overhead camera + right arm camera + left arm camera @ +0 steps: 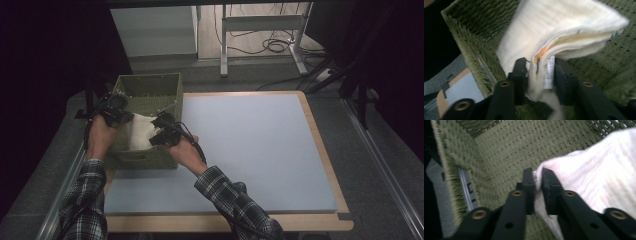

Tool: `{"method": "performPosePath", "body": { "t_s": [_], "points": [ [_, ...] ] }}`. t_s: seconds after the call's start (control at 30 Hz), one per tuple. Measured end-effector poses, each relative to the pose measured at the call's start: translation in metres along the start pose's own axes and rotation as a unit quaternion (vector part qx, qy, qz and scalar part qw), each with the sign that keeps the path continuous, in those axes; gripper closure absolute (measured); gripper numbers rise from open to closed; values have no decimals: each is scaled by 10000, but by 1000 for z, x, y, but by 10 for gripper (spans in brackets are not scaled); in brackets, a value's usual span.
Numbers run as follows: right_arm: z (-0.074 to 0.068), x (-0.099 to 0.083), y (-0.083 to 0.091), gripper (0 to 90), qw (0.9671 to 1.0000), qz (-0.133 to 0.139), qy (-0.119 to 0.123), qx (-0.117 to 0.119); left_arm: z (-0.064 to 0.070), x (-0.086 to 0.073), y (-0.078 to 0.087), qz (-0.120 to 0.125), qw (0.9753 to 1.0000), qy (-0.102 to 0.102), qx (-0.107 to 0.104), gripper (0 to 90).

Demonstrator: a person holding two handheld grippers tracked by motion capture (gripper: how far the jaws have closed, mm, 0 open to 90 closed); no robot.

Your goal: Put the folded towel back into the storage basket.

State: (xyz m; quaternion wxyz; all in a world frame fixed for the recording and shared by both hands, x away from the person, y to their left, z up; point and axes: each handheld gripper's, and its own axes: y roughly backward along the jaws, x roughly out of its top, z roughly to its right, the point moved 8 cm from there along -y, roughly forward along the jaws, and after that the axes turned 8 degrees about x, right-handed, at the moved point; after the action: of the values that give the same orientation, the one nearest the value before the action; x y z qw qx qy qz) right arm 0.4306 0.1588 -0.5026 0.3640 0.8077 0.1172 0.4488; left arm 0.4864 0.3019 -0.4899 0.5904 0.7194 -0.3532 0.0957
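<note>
Plaid sleeves and two forearms enter from the near edge of the high view; each hand carries a hand-held gripper over a green woven basket (pixel 172 92) at the near-left part of the bench (pixel 260 145).

Item: white folded cloth (pixel 141 131); soft, thick, several layers, with an orange mark and a label at one folded edge; location: inside the basket, raised off its woven floor and slung between the two tools.

Left hand-held gripper (pixel 117 111): jaws drawn together on one corner of the cloth (pixel 584 182), with a thin fold pinched between them; basket wall and floor lie beyond.

Right hand-held gripper (pixel 162 131): jaws clamped on the thicker folded edge of the cloth (pixel 564 27), label side; jaws stand wider because of the layered bulk.

Governing relation: the cloth's long axis runs left to right across the basket from one hand-held gripper to the other, so each tool holds one end and neither hand is nearer; the bulk hangs between and ahead of the jaws, near the front wall of the basket.

Judgement: whether lifting out or laying down, both ends likely need to travel level and together; the basket rim by the right hand is the probable snag.
</note>
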Motion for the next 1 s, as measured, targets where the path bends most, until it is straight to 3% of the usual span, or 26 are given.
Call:
{"method": "performPosePath", "body": {
  "t_s": [0.2,0.37,0.57,0.73,1.0],
  "points": [
    [9,4,16,559,9997,212,79,-84,7,3,-4,104,9999,88,-79,550],
    [10,6,24,506,9994,268,183,-102,11,4,-3,143,9996,137,-186,492],
    [7,5,36,446,9981,331,500,-130,19,4,-5,59,9992,155,-371,385],
    [6,4,50,382,9960,357,779,-239,27,5,-3,14,9971,309,-691,322],
    [11,-7,67,319,9938,382,982,-359,36,6,-1,-8,9943,493,-943,249]
  ]
}}
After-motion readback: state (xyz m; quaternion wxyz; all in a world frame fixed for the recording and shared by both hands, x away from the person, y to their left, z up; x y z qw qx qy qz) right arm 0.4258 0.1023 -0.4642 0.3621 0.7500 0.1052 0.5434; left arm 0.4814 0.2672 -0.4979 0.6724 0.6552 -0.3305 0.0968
